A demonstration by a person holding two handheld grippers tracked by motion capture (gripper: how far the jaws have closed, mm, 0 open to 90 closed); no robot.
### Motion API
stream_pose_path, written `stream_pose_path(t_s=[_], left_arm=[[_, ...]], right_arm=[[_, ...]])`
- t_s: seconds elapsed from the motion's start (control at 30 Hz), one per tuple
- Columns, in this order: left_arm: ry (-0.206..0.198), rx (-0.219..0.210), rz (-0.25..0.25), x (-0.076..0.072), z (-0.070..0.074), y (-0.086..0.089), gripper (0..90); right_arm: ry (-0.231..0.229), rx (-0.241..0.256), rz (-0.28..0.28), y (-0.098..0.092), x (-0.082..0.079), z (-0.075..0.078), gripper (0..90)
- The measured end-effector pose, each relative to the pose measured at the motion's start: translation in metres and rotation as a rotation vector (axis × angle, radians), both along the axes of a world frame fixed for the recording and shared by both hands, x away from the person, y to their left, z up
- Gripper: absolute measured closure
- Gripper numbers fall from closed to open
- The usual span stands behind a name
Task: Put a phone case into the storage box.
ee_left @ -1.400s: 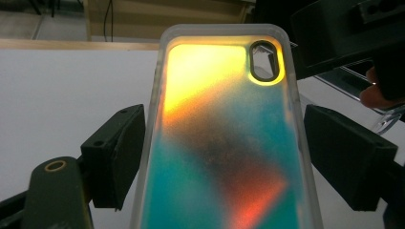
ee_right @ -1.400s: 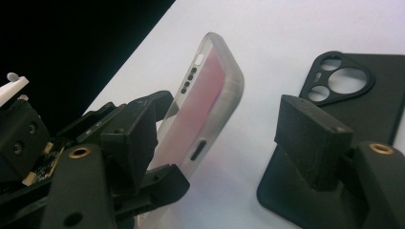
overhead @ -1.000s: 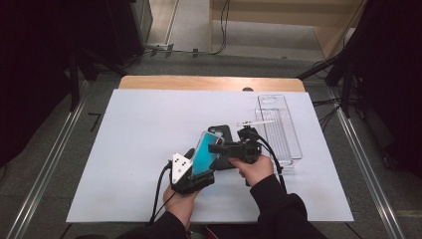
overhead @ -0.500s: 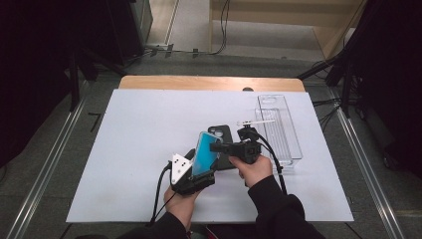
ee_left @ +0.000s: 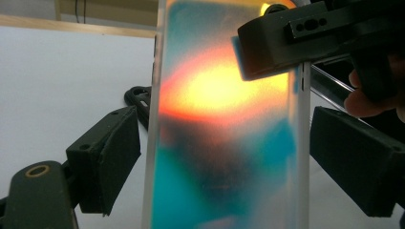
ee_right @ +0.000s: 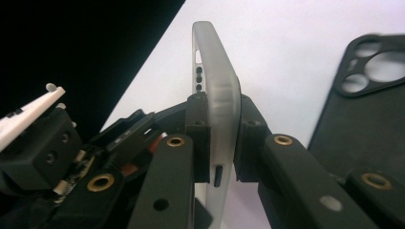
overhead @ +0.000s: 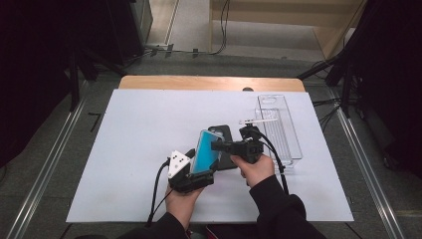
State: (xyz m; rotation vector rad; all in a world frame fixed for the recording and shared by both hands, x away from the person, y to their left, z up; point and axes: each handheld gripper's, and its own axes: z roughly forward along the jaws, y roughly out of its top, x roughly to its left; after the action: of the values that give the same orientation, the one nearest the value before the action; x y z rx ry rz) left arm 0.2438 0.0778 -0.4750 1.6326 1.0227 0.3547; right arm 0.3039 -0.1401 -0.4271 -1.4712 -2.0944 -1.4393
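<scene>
A phone (overhead: 205, 151) with a teal and orange screen, in a frosted clear case, is held upright over the white table sheet (overhead: 124, 149). My left gripper (overhead: 200, 173) grips it from below; in the left gripper view its pads (ee_left: 102, 160) press on both long edges of the phone (ee_left: 224, 143). My right gripper (overhead: 220, 147) comes in from the right. In the right gripper view it (ee_right: 222, 114) is shut on the frosted edge (ee_right: 215, 71) of the case. A black phone case (overhead: 226, 137) lies flat on the sheet just behind, also seen as the black phone case (ee_right: 367, 109).
A clear plastic box (overhead: 278, 129) lies at the right of the sheet, with a small white piece (overhead: 259, 120) at its near-left edge. A wooden table edge (overhead: 209, 82) runs along the back. Cables trail from both grippers toward the person.
</scene>
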Motion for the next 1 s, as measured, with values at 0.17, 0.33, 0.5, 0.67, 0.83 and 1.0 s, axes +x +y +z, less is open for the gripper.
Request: stream_pose_path(t_s=[0.17,0.33,0.5,0.67,0.83,1.0], left_arm=[[0.067,0.027,-0.052,0.004,0.007,0.001,12.2],[0.12,0.044,-0.106,0.01,0.016,0.006,13.5],[0.165,0.106,-0.188,0.018,0.023,0.01,14.8],[0.218,0.102,-0.246,0.026,0.028,0.015,14.9],[0.226,0.137,-0.319,0.031,0.035,0.019,14.9],[0.221,0.171,-0.381,0.034,0.041,0.024,14.9]], right_arm=[[-0.046,-0.039,-0.015,-0.005,-0.001,0.006,77.5],[-0.094,-0.083,-0.015,-0.006,-0.002,0.008,77.5],[-0.116,-0.108,0.009,-0.007,-0.004,0.009,77.4],[-0.159,-0.152,0.023,-0.007,-0.006,0.012,77.4],[-0.183,-0.163,0.072,-0.01,-0.007,0.014,77.5],[-0.228,-0.177,0.105,-0.013,-0.008,0.017,77.5]])
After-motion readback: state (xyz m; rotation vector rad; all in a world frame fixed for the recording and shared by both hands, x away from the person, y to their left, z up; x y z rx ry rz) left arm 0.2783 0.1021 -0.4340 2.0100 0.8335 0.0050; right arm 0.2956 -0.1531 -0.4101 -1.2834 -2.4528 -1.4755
